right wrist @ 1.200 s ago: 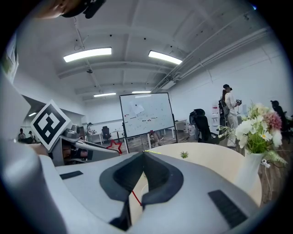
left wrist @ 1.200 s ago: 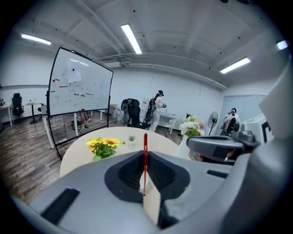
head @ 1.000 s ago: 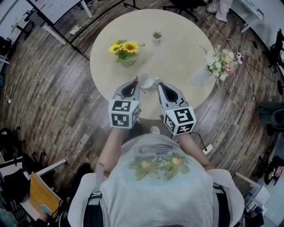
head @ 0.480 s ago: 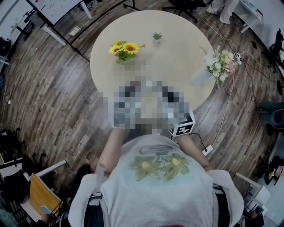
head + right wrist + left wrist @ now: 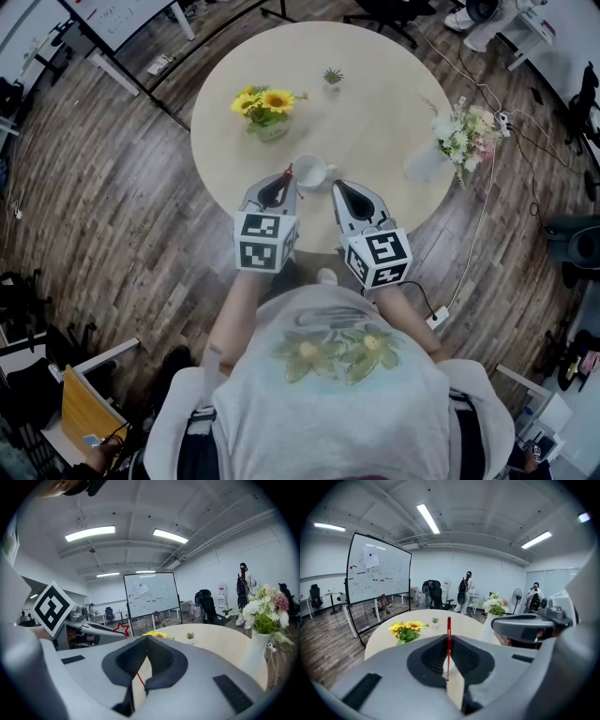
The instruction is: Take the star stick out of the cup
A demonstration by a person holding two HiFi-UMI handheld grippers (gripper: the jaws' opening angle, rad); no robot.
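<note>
A white cup [image 5: 309, 172] stands near the front of the round table [image 5: 375, 103]. My left gripper [image 5: 284, 175] is shut on the thin red star stick [image 5: 289, 171], which sits just left of the cup's rim in the head view. In the left gripper view the stick [image 5: 448, 639] rises upright out of the closed jaws. The right gripper view shows its red star [image 5: 123, 629] above the left gripper's tip. My right gripper [image 5: 336, 186] hovers just right of the cup, jaws together and holding nothing [image 5: 146, 639].
A pot of sunflowers [image 5: 265, 108] stands behind the cup, with a tiny green plant [image 5: 332, 75] at the far edge. A vase of pale flowers [image 5: 455, 139] sits at the table's right rim. A whiteboard [image 5: 379, 576] stands on the floor to the left.
</note>
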